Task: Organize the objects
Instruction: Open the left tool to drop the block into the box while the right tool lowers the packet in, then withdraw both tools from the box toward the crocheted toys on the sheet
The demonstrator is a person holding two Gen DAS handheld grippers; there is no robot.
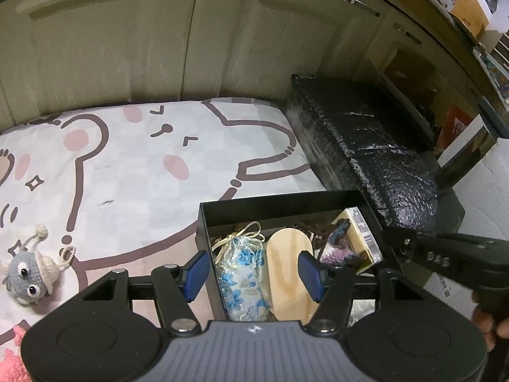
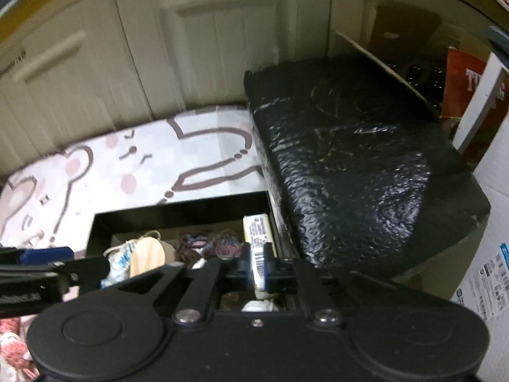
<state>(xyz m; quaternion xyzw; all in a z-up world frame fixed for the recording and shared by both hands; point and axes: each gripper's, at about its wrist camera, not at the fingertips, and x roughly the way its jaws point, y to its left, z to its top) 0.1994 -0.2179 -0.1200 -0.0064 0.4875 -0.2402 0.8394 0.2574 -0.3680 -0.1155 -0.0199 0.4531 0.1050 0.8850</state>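
Crochet toy: a grey knitted creature with big black eyes lies on the bedsheet at the far left, well apart from the box.
Bedsheet: white with brown cartoon outlines and pink spots; it bears the toy and the box.
Left gripper: the left gripper hangs over the near left corner of the box, its blue pads standing apart. One pad is outside the left wall, the other over the wooden piece. Nothing is clamped between them.
Black box: an open black box sits on the sheet, its right side just beside a black bubble-wrapped block.
Box contents: from left, a blue floral pouch tied with cream ribbon, a pale oval wooden piece, a purple and blue knitted item, and a yellowish carton along the right wall.
Right gripper: the right gripper has its jaws together on the barcode end of the carton, inside the box at the right wall.
Person: fingers show at the right edge behind that tool.
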